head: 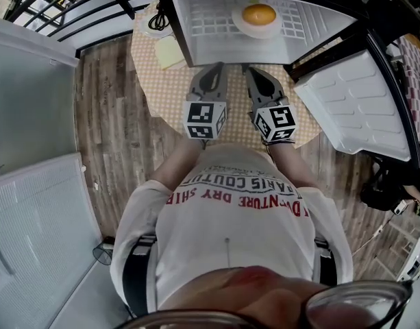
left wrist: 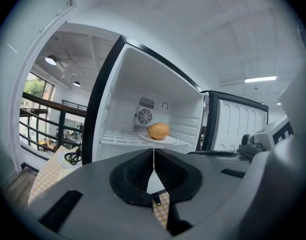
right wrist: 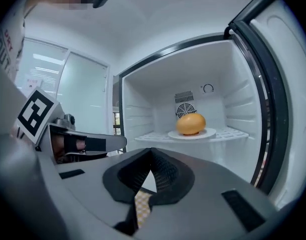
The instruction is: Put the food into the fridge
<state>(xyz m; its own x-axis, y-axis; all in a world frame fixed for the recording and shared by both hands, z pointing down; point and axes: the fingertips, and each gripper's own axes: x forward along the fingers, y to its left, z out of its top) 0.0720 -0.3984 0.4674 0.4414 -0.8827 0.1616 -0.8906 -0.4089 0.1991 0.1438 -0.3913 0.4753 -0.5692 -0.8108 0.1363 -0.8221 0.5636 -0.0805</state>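
Head view: food (head: 259, 14) in fridge (head: 319, 12), ahead of us
Tools: left tool (head: 214, 70), right tool (head: 256, 74) — both pressed together, empty
Door (head: 357, 105): nearer right tool

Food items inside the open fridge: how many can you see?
1. A round orange food lies on the white plate on the wire shelf. The rest of the fridge below it is hidden.
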